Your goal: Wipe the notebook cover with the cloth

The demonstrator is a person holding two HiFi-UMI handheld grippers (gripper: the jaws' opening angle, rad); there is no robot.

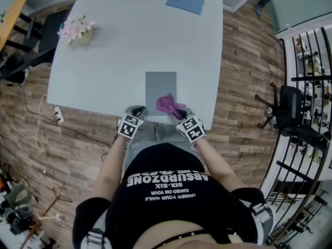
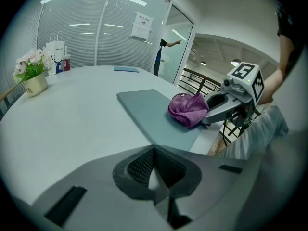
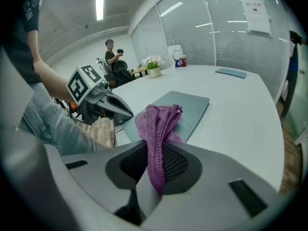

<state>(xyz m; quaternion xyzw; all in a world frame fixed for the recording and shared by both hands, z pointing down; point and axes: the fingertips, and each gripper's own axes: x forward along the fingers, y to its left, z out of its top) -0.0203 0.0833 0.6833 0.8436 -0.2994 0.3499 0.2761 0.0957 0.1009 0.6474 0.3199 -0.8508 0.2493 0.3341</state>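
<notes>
A grey notebook [image 1: 160,90] lies on the white table [image 1: 129,45] near its front edge. A purple cloth [image 1: 169,104] rests on the notebook's near right corner, and my right gripper [image 1: 180,113] is shut on it; in the right gripper view the cloth [image 3: 158,129] stands pinched between the jaws, with the notebook [image 3: 185,107] just beyond. My left gripper [image 1: 136,114] sits at the table's front edge, left of the notebook, shut with nothing in it. From the left gripper view the notebook [image 2: 149,112] and cloth [image 2: 187,109] lie ahead to the right.
A flower pot [image 1: 77,31] stands at the table's far left. A blue booklet [image 1: 185,2] lies at the far right. An office chair [image 1: 290,113] and railings are on the right over wooden floor. A person stands in the background [image 3: 113,54].
</notes>
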